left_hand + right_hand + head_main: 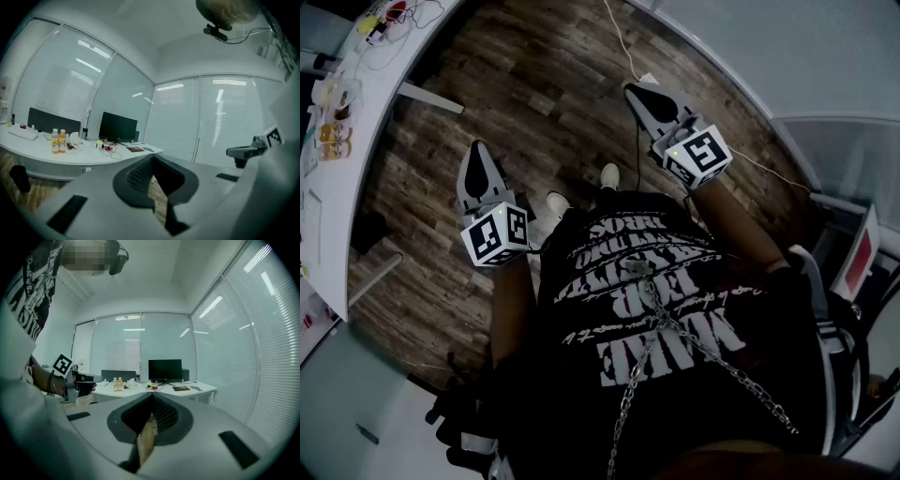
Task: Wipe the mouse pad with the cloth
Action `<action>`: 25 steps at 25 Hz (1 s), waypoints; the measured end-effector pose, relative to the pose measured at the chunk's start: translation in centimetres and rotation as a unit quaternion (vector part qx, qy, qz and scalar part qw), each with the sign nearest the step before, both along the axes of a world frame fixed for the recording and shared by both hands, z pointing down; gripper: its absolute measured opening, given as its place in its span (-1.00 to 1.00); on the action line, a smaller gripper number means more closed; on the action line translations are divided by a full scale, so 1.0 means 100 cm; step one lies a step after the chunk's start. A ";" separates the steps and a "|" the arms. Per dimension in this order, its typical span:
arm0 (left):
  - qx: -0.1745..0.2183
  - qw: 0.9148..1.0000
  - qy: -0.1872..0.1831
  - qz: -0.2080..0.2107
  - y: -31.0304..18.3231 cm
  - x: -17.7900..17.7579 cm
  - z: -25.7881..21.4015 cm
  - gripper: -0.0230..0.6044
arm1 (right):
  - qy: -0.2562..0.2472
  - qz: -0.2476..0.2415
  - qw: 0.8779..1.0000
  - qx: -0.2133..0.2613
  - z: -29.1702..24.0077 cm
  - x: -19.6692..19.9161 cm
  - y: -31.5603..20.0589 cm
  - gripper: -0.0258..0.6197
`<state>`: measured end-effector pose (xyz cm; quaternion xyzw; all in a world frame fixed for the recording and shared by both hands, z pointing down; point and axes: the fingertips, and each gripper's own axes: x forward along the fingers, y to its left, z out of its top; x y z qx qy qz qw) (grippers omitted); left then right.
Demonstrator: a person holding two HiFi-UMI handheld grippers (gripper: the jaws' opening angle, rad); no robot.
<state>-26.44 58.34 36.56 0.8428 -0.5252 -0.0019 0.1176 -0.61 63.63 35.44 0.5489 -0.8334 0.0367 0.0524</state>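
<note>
The mouse pad (pixel 135 149) is a small dark rectangle on the white desk (pixel 42 157), in front of the monitor; it also shows as the mouse pad (pixel 181 388) in the right gripper view. I cannot make out a cloth for certain. Both grippers hang over the wood floor, well short of the desk. My left gripper (pixel 477 153) has its jaws together with nothing between them. My right gripper (pixel 639 92) is likewise shut and empty. Each gripper shows in the other's view: right gripper (pixel 248 151), left gripper (pixel 70 380).
The curved white desk (pixel 356 112) runs along the left, carrying two orange drink bottles (pixel 58 140), cables and a black monitor (pixel 118 127). Glass walls with blinds stand behind it. A white cable (pixel 623 42) lies on the floor ahead; a chair (pixel 853 272) is at my right.
</note>
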 end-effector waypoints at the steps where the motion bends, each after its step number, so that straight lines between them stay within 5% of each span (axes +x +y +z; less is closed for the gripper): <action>1: 0.000 1.000 0.004 0.000 0.002 0.011 0.001 -0.91 | 0.005 -0.003 1.000 -0.001 -0.002 0.008 0.001 -0.92; 16: 0.005 0.999 0.018 -0.033 -0.005 0.106 -0.001 -0.91 | -0.015 -0.065 0.998 0.003 -0.006 0.091 -0.015 -0.92; 25: -0.030 0.998 0.010 -0.049 -0.042 0.109 0.024 -0.91 | -0.028 -0.063 0.997 -0.016 0.012 0.107 -0.066 -0.92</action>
